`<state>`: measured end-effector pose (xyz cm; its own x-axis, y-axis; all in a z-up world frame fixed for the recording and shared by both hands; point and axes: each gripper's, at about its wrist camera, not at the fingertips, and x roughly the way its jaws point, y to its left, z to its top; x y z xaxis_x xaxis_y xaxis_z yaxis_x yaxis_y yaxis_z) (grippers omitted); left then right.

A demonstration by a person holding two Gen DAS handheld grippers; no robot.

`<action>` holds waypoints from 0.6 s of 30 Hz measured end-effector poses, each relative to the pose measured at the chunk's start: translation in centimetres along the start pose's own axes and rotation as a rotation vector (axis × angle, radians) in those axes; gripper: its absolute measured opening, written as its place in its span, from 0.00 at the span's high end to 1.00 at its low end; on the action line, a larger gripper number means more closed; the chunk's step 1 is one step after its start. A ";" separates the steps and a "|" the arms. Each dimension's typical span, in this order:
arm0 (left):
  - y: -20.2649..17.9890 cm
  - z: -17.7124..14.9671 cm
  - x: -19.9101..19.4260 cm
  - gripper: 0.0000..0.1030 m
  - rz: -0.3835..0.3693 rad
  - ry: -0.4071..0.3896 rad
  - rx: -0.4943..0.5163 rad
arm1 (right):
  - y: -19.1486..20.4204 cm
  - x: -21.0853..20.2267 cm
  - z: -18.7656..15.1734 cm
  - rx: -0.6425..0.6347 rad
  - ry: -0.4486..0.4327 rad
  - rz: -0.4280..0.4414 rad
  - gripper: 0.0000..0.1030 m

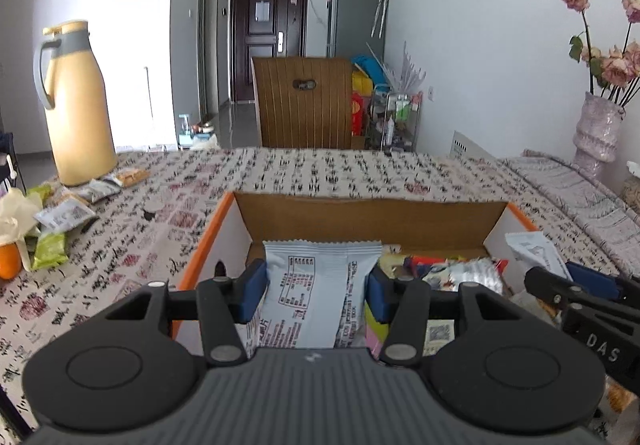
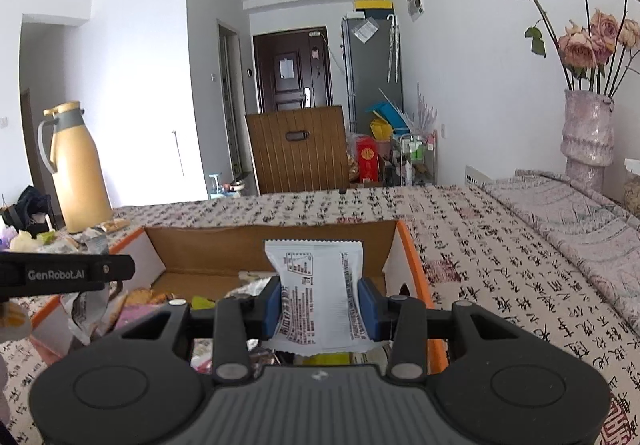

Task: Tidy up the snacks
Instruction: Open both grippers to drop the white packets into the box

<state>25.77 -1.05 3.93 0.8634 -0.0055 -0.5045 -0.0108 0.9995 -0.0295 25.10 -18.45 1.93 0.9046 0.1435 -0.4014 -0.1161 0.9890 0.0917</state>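
Observation:
An orange-edged cardboard box (image 1: 420, 213) sits on the patterned tablecloth with several snack packets (image 1: 460, 273) inside. My left gripper (image 1: 316, 293) is shut on a pale grey snack packet (image 1: 316, 285), held upright over the box's left part. My right gripper (image 2: 319, 305) is shut on a white snack packet (image 2: 316, 285), held upright over the right part of the same box (image 2: 412, 245). The right gripper (image 1: 576, 281) also shows at the edge of the left wrist view with its white packet (image 1: 536, 249). The left gripper's arm (image 2: 68, 273) crosses the right wrist view.
Loose snack packets (image 1: 60, 217) and an orange (image 1: 8, 261) lie at the table's left, beside a tall yellow thermos jug (image 1: 76, 105). A vase of dried roses (image 2: 588, 133) stands at the right. A wooden chair back (image 1: 304, 101) rises behind the table's far edge.

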 end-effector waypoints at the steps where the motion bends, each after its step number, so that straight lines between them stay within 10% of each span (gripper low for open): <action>1: 0.2 -0.1 0.2 0.50 -0.006 0.006 -0.005 | 0.1 0.1 -0.1 -0.003 0.005 -0.002 0.62; 7: 0.6 -0.4 0.0 0.48 -0.021 0.000 -0.014 | 0.2 0.2 -0.4 -0.013 0.022 0.001 0.60; 10: 0.8 -0.4 -0.3 0.24 -0.002 -0.020 -0.025 | 0.1 0.0 -0.5 -0.001 0.021 -0.003 0.54; 14: 1.0 -0.3 -0.8 0.00 0.025 -0.046 -0.044 | -0.4 -0.4 -0.4 0.027 -0.003 -0.020 0.09; 18: 1.3 -0.2 -0.5 0.00 0.033 -0.033 -0.064 | -0.7 -0.3 -0.5 0.043 -0.002 -0.026 0.00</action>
<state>25.21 0.25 3.98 0.8782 0.0294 -0.4775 -0.0709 0.9951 -0.0691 24.70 -19.22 1.58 0.9077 0.1181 -0.4026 -0.0753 0.9899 0.1205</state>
